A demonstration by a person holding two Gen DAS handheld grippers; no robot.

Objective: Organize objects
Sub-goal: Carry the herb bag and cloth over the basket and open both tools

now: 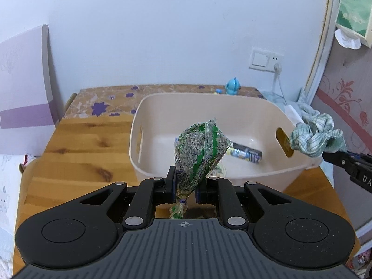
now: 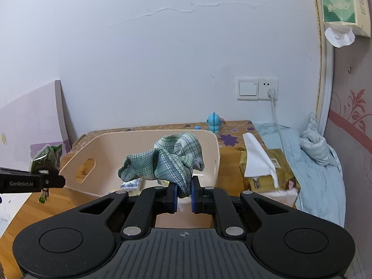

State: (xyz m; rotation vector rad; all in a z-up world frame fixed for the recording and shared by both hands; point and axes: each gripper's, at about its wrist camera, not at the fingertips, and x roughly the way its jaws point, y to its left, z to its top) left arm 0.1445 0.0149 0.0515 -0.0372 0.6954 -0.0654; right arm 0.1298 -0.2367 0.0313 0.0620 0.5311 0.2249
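So left gripper (image 1: 185, 191) pinches the bag (image 1: 201, 148) by its neck, right gripper (image 2: 184, 194) clamps the cloth (image 2: 167, 160); either could slip short of the bin (image 1: 255, 107).

The bin (image 1: 244, 174) sits on the table (image 1: 76, 153) — tissue pack (image 2: 267, 172) to its right, toy (image 1: 233, 86) behind.

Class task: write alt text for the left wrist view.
The left gripper clamps a clear bag of seeds above a beige basket on a wooden table. At right, the right gripper holds a checked cloth.
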